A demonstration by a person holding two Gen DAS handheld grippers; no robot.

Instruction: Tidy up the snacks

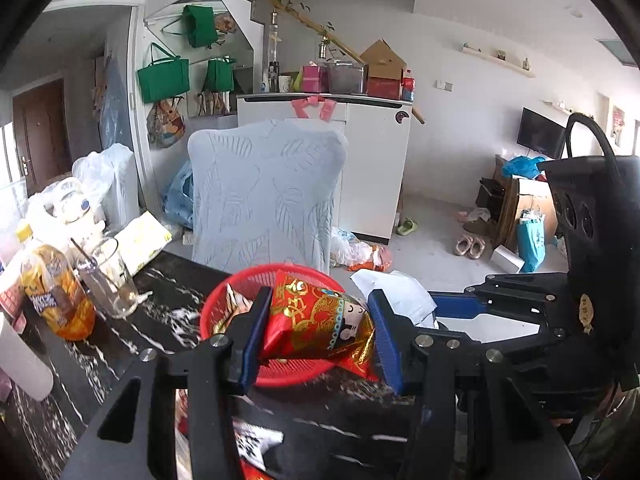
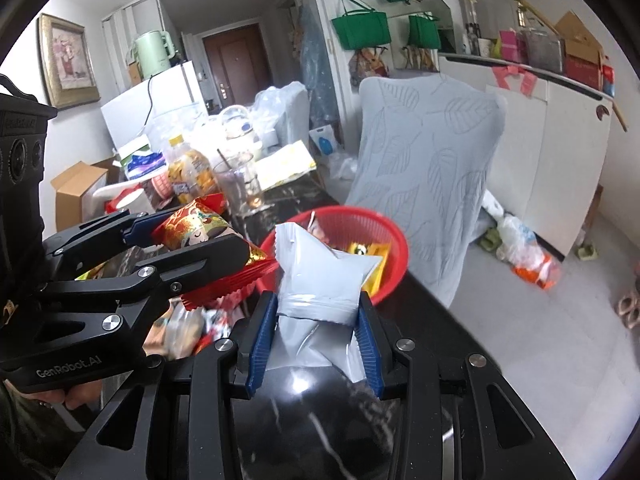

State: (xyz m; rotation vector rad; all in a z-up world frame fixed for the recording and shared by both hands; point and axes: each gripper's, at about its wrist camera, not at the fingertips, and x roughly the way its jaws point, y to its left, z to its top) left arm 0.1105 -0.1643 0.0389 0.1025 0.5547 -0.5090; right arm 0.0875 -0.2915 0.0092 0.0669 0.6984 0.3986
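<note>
Above the surface's (image 1: pixel 168 312) far edge, we held a red snack packet (image 1: pixel 316 320) clamped in the left tool (image 1: pixel 320 336) and a white pouch (image 2: pixel 320 280) clamped in the right tool (image 2: pixel 316 336), both poised over the red basket (image 2: pixel 392 240), apparently for dropping in.

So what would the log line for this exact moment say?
left gripper: holds red snack packet | right gripper: holds white pouch | both at red basket
</note>
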